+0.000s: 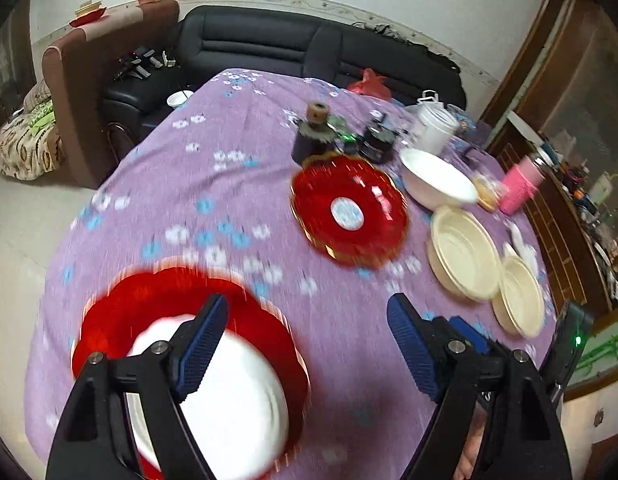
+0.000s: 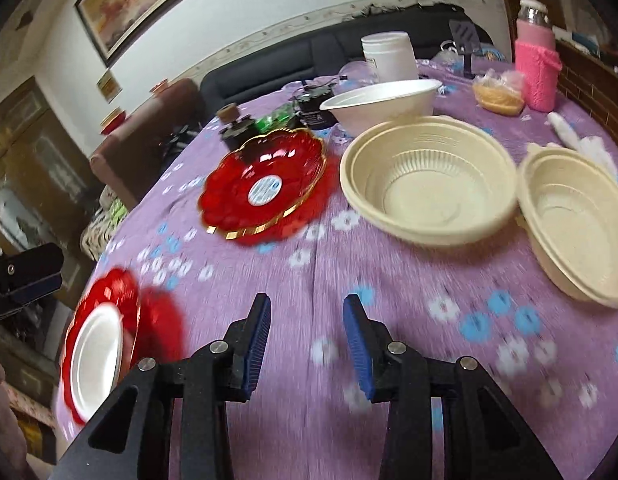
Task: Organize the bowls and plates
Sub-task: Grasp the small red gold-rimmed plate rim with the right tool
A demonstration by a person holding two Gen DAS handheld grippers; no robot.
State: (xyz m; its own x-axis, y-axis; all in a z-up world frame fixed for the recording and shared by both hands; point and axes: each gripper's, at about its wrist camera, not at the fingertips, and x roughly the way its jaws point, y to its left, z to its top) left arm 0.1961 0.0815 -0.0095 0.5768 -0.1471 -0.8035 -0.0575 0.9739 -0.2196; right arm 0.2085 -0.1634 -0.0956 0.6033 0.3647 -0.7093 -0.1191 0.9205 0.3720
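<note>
Blue-padded fingers [image 1: 203, 344] of the left gripper [image 1: 305, 344] stand wide apart over the bench [image 1: 229, 184], with nothing between them; a red scalloped plate [image 1: 121, 304] with a white plate [image 1: 237, 392] lying on it sits just under the left finger, at the near edge. Over the purple flowered cloth [image 2: 389, 288], the right gripper [image 2: 307, 344] has its jaws parted a moderate way and empty, only cloth showing in the gap. Farther in lies a second red plate [image 2: 265, 184] with a gold rim and a round label at its centre. To its right sit two cream plastic bowls [image 2: 429, 180], rims touching or nearly so, and behind them a white bowl [image 2: 383, 104]. Beyond stand a white tub [image 2: 389, 54], a pink-sleeved bottle [image 2: 536, 68] and some dark jars [image 1: 375, 142]. Motion blur smears the near cloth.
</note>
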